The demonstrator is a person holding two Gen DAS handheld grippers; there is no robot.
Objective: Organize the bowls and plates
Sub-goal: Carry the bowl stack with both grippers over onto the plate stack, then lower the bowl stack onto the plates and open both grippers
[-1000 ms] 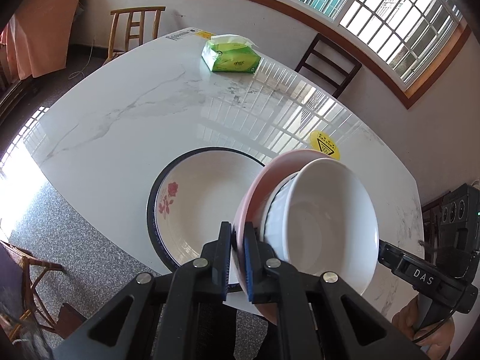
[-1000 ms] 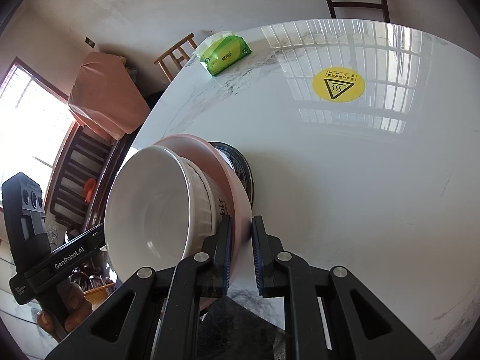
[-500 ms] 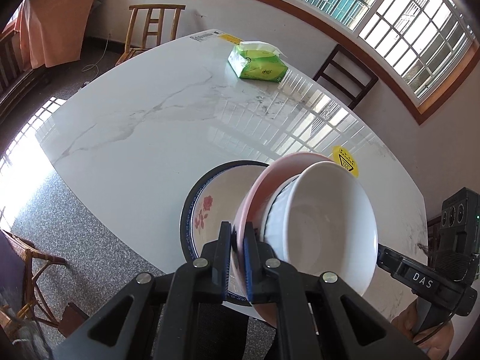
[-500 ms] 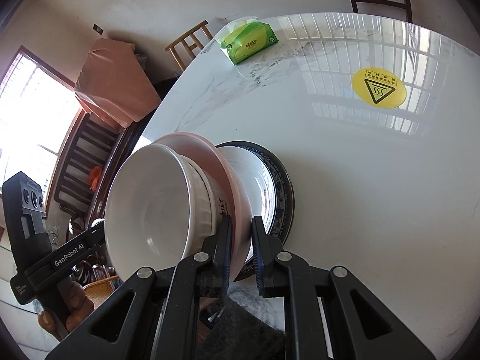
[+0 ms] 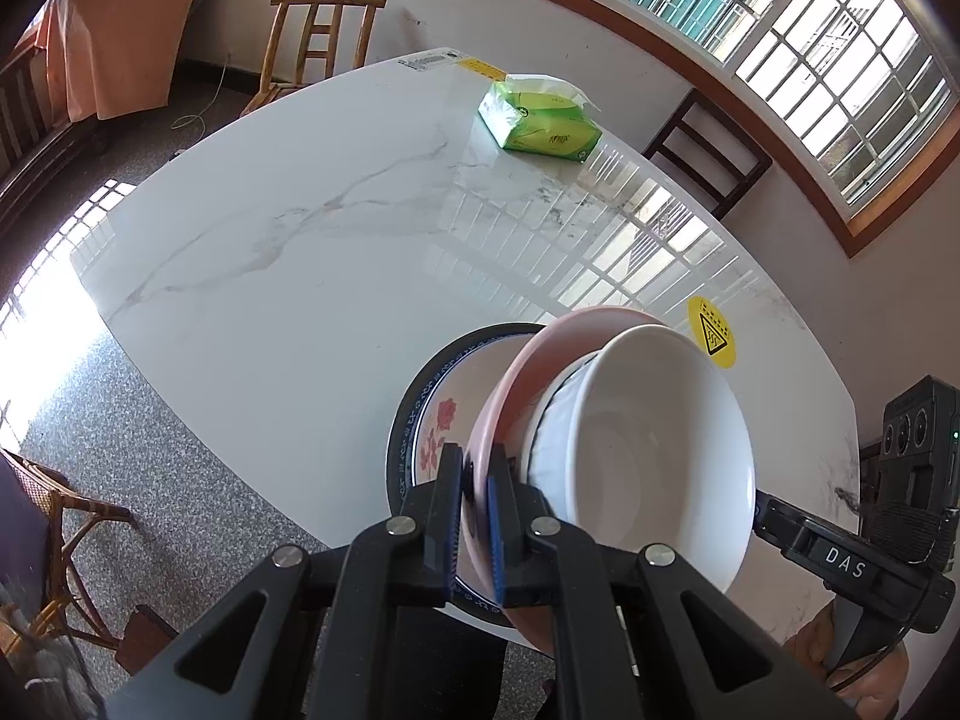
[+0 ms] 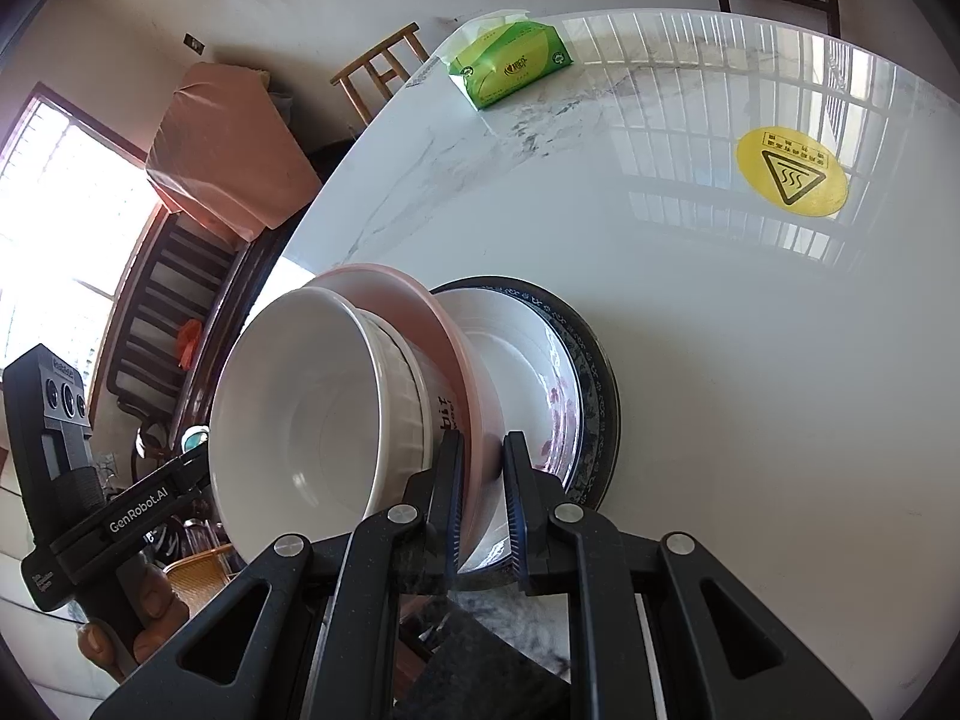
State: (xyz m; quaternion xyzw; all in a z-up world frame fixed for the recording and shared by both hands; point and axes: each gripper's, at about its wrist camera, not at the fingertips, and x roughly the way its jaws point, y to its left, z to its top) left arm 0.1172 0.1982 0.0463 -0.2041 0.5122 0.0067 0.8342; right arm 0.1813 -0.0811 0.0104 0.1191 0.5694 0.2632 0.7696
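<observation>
Bare marble table (image 5: 288, 276) lies open; only the tissue pack (image 5: 540, 126) stands far off.

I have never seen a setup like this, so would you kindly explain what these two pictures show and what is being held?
There is no robot here: a person holds a black hand-held tool in each hand, each ending in two-fingered tongs with a wide-angle camera looking along them. One picture comes from the left tongs, the other from the right tongs; each view also shows the opposite tool at its edge. Both tongs are shut on opposite edges of a pale pink plate, which carries a white ribbed bowl. They hold it tilted above a dark-rimmed white plate with red flowers lying on the white marble table. Also on the table are a green tissue pack and a round yellow warning sticker.
</observation>
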